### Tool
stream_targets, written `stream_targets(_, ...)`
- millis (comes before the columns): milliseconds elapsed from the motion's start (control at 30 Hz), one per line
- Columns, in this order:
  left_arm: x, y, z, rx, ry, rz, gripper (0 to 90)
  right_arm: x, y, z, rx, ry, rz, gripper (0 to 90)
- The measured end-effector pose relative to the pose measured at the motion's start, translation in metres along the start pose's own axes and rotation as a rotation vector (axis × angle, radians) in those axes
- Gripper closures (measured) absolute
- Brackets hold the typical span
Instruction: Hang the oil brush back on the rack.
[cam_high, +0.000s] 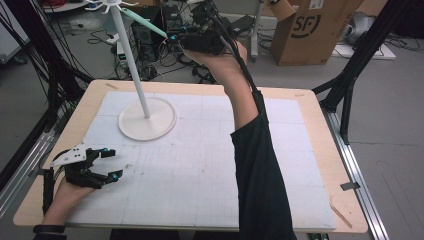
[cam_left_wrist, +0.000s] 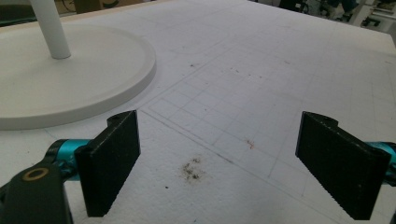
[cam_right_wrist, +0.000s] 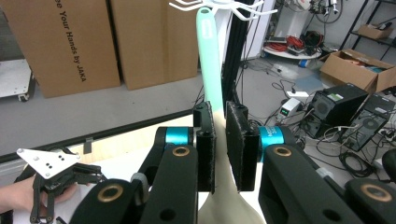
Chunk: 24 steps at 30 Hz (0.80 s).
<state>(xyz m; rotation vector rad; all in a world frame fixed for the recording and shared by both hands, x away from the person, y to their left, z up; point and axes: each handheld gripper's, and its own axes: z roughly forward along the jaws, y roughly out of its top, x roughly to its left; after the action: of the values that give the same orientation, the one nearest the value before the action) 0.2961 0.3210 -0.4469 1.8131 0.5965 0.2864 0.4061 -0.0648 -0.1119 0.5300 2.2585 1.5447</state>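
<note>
1. The white stand (cam_high: 146, 118) has a round flat base, a thin smooth pole and little hooks on top.
2. The right gripper (cam_right_wrist: 220, 147) is up near the top of the stand. Its rough black jaws pinch a long, smooth mint-green spoon (cam_right_wrist: 209, 56) by its handle.
3. The left gripper (cam_high: 111, 164) rests low beside the stand's base, jaws spread wide with nothing between them.

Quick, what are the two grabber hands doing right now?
Left gripper: open, holding nothing, resting on the table.
Right gripper: shut on the mint-green utensil, raised by the rack.
</note>
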Motion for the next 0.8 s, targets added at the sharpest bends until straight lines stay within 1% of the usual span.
stream_targets(133, 0.0, 0.0, 0.0, 0.0, -0.002, 0.003, 14.5, 0.0, 0.0, 0.001, 0.007, -0.005, 0.007, 83.0)
stream_targets(167, 0.0, 0.0, 0.0, 0.0, -0.002, 0.003, 14.5, 0.0, 0.0, 0.002, 0.004, -0.008, 0.0, 83.0)
stream_targets(200, 0.0, 0.0, 0.0, 0.0, -0.003, 0.004, 14.4, 0.0, 0.0, 0.002, 0.005, -0.007, 0.005, 83.0)
stream_targets(367, 0.0, 0.0, 0.0, -0.001, -0.003, 0.003, 14.5, 0.0, -0.001, 0.005, 0.008, -0.013, -0.002, 83.0)
stream_targets(433, 0.0, 0.0, 0.0, -0.001, -0.003, 0.004, 14.5, 0.001, -0.001, 0.006, 0.012, -0.015, 0.009, 83.0)
stream_targets(500, 0.0, 0.0, 0.0, -0.002, -0.004, 0.002, 14.4, 0.0, -0.001, 0.008, 0.01, -0.014, 0.002, 83.0)
stream_targets(800, -0.001, 0.0, 0.0, -0.002, -0.005, 0.004, 14.5, -0.001, -0.005, 0.015, 0.032, -0.027, 0.014, 82.9)
